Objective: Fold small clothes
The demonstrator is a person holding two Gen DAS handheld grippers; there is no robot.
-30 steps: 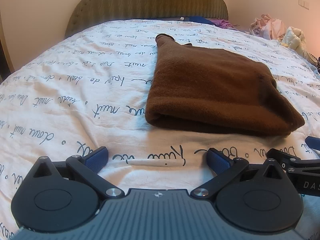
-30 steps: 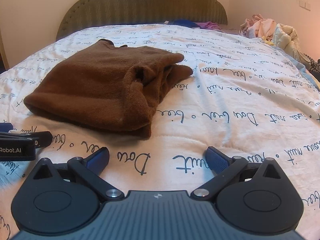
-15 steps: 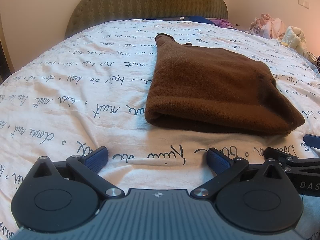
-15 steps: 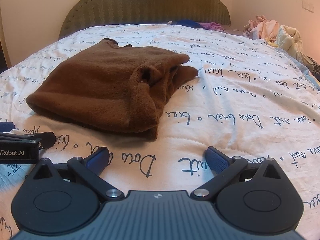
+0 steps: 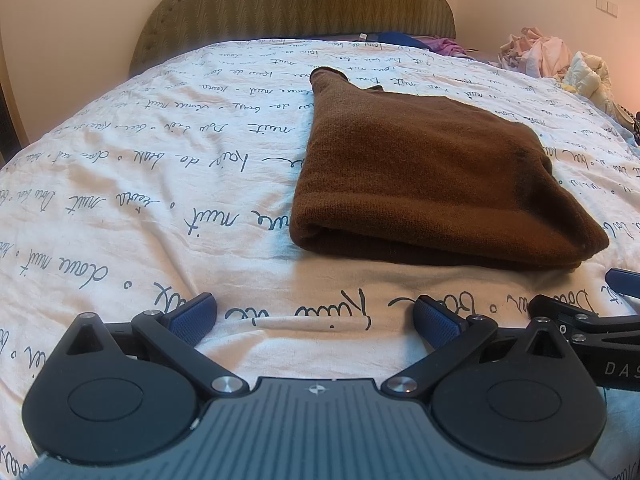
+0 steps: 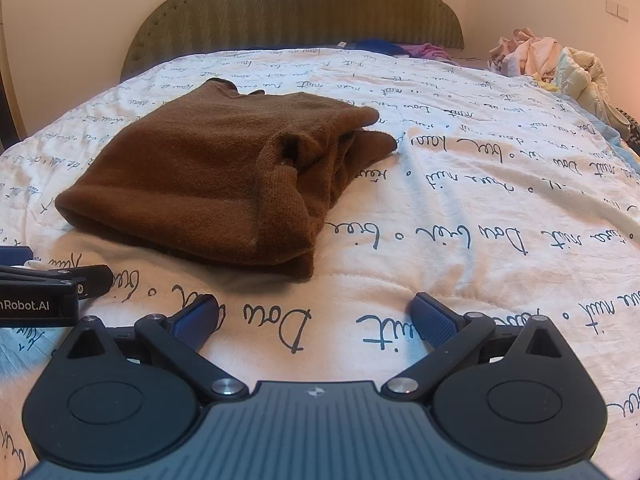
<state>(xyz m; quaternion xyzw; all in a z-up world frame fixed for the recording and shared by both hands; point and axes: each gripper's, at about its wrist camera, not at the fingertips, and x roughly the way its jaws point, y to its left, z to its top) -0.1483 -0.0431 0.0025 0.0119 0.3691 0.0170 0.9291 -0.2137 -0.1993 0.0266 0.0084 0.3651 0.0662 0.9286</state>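
Barely shifted since a second ago: right gripper (image 6: pixel 314 318) drawn back a touch, brown garment (image 6: pixel 208 176) now slightly farther in its view; left view unchanged. Left gripper (image 5: pixel 314 316) released, blue pads (image 5: pixel 192 316) wide apart, holding nothing, low over the bedspread (image 5: pixel 140 200). Right gripper likewise spread and empty. Garment folded, lying mid-bed, just beyond both grippers, apart from them. Heap of pale clothes (image 6: pixel 548 60) far right; green headboard (image 5: pixel 296 0) beyond.
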